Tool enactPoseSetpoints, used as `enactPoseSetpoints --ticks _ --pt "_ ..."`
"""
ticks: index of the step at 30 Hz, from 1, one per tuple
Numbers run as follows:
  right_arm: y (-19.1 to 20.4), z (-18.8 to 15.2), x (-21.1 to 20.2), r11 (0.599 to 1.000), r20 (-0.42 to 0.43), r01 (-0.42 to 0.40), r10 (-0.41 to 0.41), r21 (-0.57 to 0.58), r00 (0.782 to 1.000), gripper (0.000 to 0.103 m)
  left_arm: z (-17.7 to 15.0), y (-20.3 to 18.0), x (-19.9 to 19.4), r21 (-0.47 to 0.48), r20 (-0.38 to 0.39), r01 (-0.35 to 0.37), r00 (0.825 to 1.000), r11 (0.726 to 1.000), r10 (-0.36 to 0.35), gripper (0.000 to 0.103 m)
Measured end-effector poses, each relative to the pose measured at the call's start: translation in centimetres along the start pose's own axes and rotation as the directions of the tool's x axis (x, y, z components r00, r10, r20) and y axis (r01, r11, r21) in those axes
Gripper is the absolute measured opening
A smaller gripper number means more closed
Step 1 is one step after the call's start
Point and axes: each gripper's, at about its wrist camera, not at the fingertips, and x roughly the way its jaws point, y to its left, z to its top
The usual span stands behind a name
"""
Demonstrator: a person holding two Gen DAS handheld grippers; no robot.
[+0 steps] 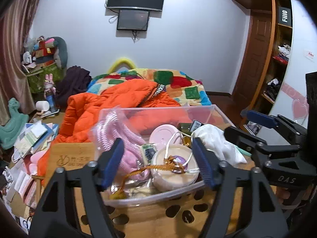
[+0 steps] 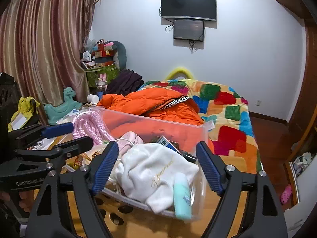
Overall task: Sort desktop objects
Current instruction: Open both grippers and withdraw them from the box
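Now both claws, left claw (image 1: 158, 161) and right claw (image 2: 158, 166), gape wide over the clear plastic bin (image 1: 218, 112) on the perforated wooden bench (image 1: 138, 216); far behind, a bed under an orange puffer jacket (image 1: 111, 103).

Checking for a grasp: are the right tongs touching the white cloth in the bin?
Apart. The right wrist view shows the right tongs open, with clear gaps between both blue pads and the white cloth, which lies in the clear bin.

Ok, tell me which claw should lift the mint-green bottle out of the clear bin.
Right. The right claw hangs open over the white cloth, the mint-green bottle just below it; the left claw faces the round cream tin.
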Motion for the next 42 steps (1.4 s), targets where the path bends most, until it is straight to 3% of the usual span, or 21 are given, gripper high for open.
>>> enactPoseSetpoints --ticks 5,8,17,24,42 --pt "0.2 -0.5 -1.2 1.000 -0.011 -0.004 0.004 0.011 1.000 0.085 -0.6 -0.1 -1.3 -0.013 -0.009 -0.003 1.000 1.000 0.003 0.088" --pt "0.2 -1.0 -1.9 1.000 -0.024 -0.016 0.016 0.027 1.000 0.088 -1.0 -0.2 -2.2 -0.017 -0.008 -0.001 1.000 1.000 0.001 0.091" --pt "0.6 -3.2 -5.0 0.999 -0.019 0.026 -0.025 0.027 0.999 0.089 -3.0 -1.3 -5.0 0.005 -0.001 -0.034 0.999 0.999 0.034 0.092" --pt "-0.2 -5.1 -6.8 0.995 -0.024 0.036 -0.034 0.093 0.999 0.089 -4.6 -2.1 -6.6 0.009 -0.001 -0.034 0.999 0.999 0.034 0.093" --pt "0.8 -7.6 -7.3 0.993 -0.054 0.031 -0.025 0.110 0.998 0.090 -6.8 -2.1 -7.4 -0.013 -0.006 -0.046 0.999 0.999 0.046 0.093"
